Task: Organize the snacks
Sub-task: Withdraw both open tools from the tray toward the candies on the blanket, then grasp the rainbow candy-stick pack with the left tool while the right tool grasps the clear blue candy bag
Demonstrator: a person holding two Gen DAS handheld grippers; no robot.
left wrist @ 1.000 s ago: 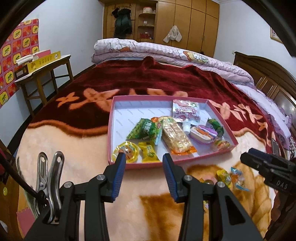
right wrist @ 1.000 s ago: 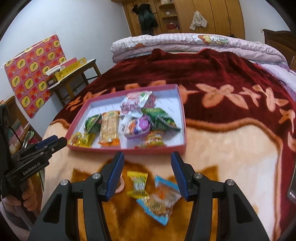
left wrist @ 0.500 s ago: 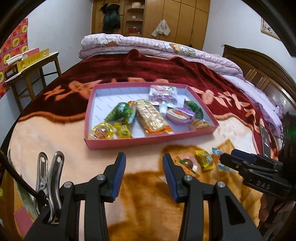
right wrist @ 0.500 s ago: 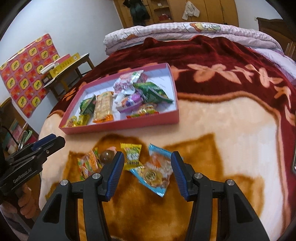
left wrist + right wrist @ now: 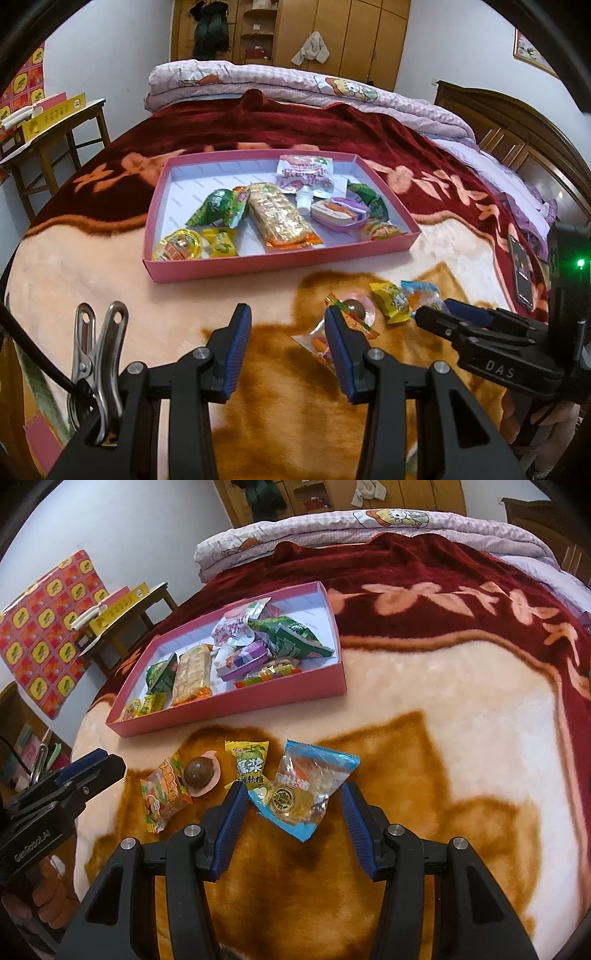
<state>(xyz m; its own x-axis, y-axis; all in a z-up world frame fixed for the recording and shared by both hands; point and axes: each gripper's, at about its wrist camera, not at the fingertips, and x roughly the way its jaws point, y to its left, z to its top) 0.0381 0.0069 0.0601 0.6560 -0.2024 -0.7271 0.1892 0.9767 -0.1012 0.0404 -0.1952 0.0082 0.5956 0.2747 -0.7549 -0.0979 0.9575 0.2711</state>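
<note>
A pink tray (image 5: 258,264) (image 5: 236,705) on the bed holds several snack packets. Loose snacks lie on the blanket in front of it: a blue-edged packet (image 5: 306,790), a yellow candy (image 5: 249,764) (image 5: 391,301), a brown ball on a pink cup (image 5: 201,773) (image 5: 356,308) and an orange gummy packet (image 5: 162,794) (image 5: 317,341). My right gripper (image 5: 291,805) is open, its fingertips on either side of the blue-edged packet. My left gripper (image 5: 288,328) is open and empty, just left of the orange packet.
A wooden side table (image 5: 48,136) with a yellow box stands left of the bed. A folded quilt (image 5: 295,88) lies at the far end. A phone (image 5: 521,273) lies on the blanket at the right. A headboard (image 5: 517,129) is at the right.
Both grippers have pulled back from the tray and lowered toward the loose snacks. The right gripper now straddles the blue-edged packet. Both stay open.
</note>
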